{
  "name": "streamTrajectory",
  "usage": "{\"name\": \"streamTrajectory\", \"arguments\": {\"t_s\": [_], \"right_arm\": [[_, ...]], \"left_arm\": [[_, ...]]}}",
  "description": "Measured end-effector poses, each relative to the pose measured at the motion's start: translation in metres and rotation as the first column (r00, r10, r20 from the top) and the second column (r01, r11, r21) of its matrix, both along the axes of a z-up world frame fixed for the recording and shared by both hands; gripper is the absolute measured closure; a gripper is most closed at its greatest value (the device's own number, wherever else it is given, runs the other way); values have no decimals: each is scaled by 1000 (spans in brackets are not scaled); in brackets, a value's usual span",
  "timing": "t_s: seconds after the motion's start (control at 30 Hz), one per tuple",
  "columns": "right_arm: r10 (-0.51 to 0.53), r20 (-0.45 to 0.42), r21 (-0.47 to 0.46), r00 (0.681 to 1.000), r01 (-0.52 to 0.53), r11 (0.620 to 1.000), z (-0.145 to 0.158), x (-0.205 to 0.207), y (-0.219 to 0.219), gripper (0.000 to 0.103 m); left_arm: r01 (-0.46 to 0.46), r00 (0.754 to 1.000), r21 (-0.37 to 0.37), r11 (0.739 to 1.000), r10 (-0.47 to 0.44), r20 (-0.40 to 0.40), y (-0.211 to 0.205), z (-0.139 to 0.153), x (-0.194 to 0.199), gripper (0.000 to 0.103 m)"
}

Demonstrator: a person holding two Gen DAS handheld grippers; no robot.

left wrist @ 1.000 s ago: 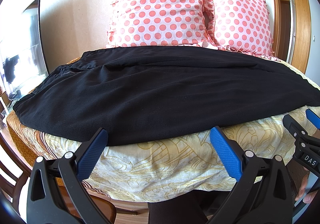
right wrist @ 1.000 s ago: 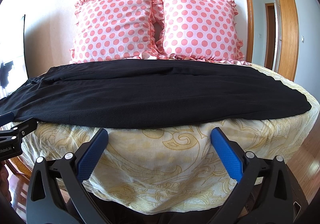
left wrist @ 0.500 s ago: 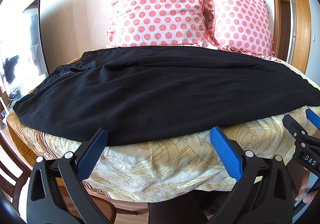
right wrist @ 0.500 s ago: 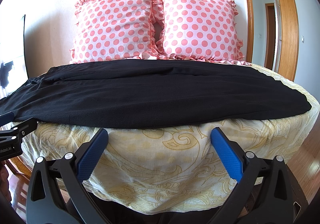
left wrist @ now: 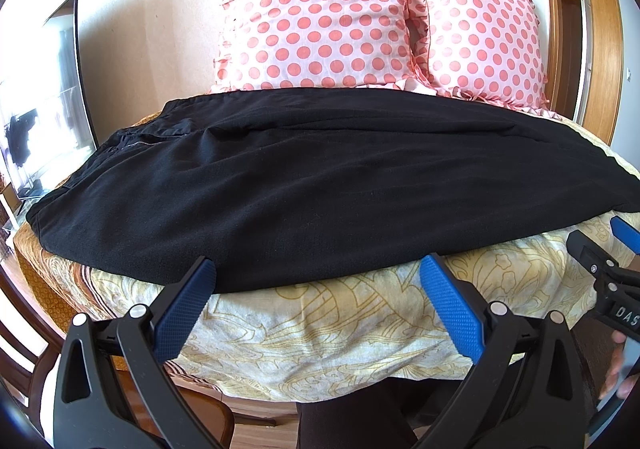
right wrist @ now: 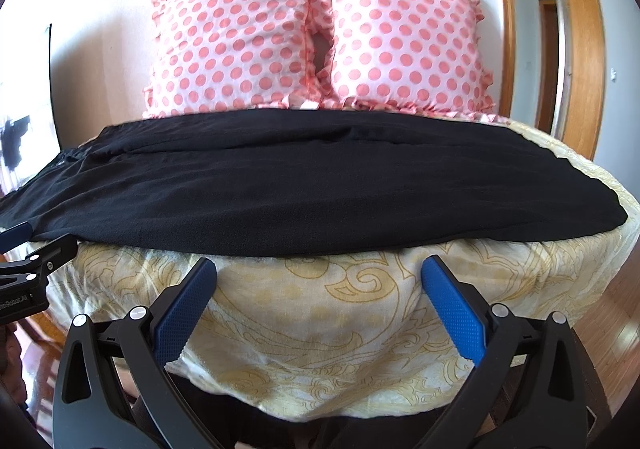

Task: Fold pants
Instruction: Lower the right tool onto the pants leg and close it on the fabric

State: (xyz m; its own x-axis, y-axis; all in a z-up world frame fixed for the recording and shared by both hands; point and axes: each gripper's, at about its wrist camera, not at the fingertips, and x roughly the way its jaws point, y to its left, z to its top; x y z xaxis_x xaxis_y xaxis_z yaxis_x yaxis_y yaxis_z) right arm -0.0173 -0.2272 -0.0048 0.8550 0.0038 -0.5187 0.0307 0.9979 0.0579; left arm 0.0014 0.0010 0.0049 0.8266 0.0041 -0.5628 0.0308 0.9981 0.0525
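A pair of soft black fabric pants lies spread across the bed with the yellow patterned cover, waistband toward its left edge, near its front edge. The left gripper and right gripper hover before that edge, both spread wide and empty. The cloth looks light and limp, best pinched along its near hem.

Pants spread across bed, waistband end at left, leg ends at right. Two pillows propped side by side behind, at far wall. Left gripper and right gripper near, before bed edge, left beside right.
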Motion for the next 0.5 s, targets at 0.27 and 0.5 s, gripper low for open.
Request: {"name": "streamTrajectory", "arguments": {"t_s": [0.27,0.5], "right_arm": [[-11,76,22,997,9,1000,55,18,-69,1],[-146,-25,-24,989,146,989,92,135,-170,1]], "left_arm": [[21,1000,39,999,-21,15,-5,36,11,2],[15,999,119,993,-20,39,-21,67,73,2]]}}
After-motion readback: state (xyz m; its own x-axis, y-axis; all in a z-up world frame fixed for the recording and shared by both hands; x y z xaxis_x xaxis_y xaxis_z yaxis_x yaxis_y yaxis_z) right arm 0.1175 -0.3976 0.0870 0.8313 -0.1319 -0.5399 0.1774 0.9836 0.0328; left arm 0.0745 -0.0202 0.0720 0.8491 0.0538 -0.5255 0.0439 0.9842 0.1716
